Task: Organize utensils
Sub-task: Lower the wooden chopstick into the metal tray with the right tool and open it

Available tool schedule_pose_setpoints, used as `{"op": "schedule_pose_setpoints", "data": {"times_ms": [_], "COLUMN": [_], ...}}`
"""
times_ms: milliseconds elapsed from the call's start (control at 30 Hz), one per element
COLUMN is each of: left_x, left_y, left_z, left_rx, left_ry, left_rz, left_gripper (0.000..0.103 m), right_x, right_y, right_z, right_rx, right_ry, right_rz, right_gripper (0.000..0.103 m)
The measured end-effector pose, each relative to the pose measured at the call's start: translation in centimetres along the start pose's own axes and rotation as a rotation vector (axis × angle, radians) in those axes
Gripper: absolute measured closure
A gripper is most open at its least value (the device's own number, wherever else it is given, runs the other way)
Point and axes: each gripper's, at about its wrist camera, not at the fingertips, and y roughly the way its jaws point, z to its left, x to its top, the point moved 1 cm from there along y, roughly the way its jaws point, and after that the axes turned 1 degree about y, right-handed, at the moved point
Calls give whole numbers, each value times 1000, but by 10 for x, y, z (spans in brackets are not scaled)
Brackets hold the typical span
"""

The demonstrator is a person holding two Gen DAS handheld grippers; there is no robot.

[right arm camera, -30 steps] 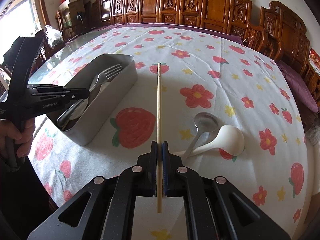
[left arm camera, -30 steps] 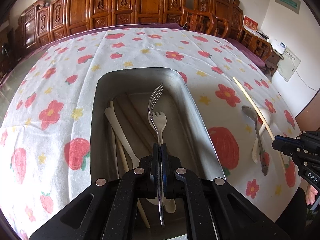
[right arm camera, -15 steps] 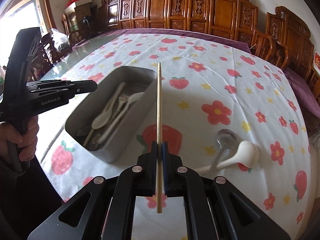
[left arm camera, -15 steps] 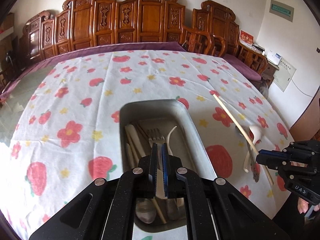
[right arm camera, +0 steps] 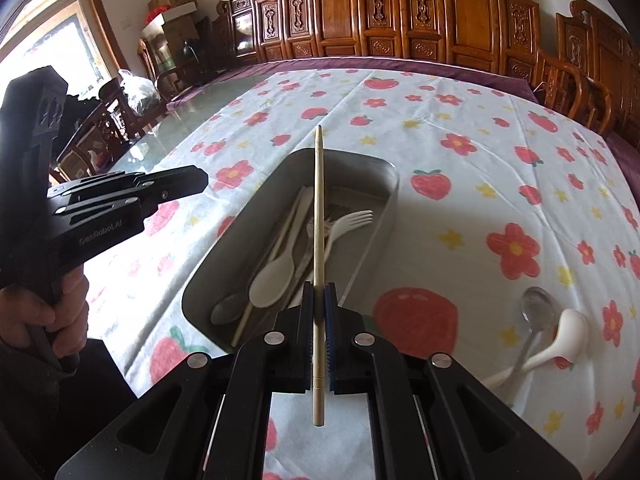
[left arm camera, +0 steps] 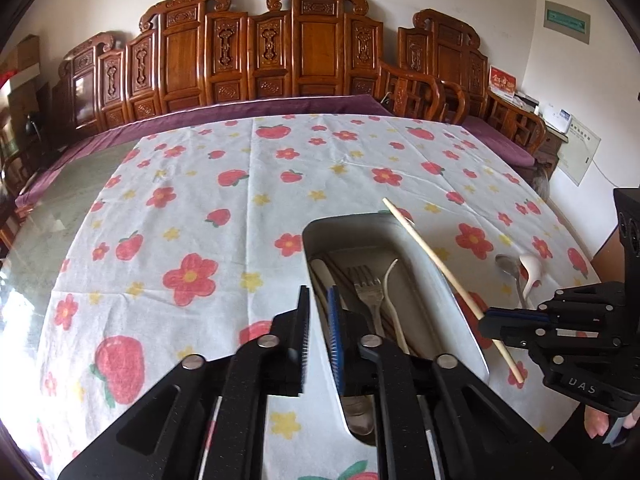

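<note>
Nearest the right wrist camera, the right gripper (right arm camera: 319, 308) is clamped on a pale wooden chopstick (right arm camera: 319, 216). The stick runs lengthwise between the two pads, its butt end projecting back toward the lens and its tapered tip reaching forward over the metal tray (right arm camera: 380, 240). The chopstick is held in the air above the tray's open top, clear of the contents.

In the left wrist view, the left gripper (left arm camera: 318, 312) hangs over the tray's near left wall; its jaws are opening, and nothing lies between the pads. In the right wrist view a hand (right arm camera: 60, 312) wraps the left tool's handle at the left edge of the frame.

The tray is a rectangular steel container with rounded corners, set on the flowered tablecloth (left arm camera: 192, 216). Inside it lie a metal fork (left arm camera: 366, 284), a white plastic fork (right arm camera: 348, 224), a white plastic spoon (right arm camera: 276, 276), a metal spoon (right arm camera: 228, 308) in the near corner, and further chopsticks along the left wall.

Right of the tray, well apart from it, a steel spoon (right arm camera: 536, 312) and a white ladle-shaped spoon (right arm camera: 568, 336) rest on the cloth with their handles crossing and touching.

Beyond the cloth, a purple table covering (left arm camera: 280, 106) is exposed, and carved wooden chairs (left arm camera: 312, 44) line the wall.
</note>
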Motion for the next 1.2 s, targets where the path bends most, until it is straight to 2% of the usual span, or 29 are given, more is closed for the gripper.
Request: {"op": "schedule_pose_setpoints", "data": {"times_ms": [367,633,967,1200], "left_x": [0,0,-1,1], "left_y": [-3,-3,-3,-2], "left_z": [23,26,20,1], "left_rx": [5,10,10,-13], "left_ry": [-44,-58,-43,-23], "left_rz": [0,-1,1,-1], "left_gripper": [89,89,89,89], "right_x": [16,9,13,2], "right_y": [43,54,32,-13], "right_z": [7,19,11,-27], "right_rx": [37,21,23,-57], "right_ry": [87,42,9,25], "right_rz": [45,71,12,-44], "right_gripper": [97,96,96,96]}}
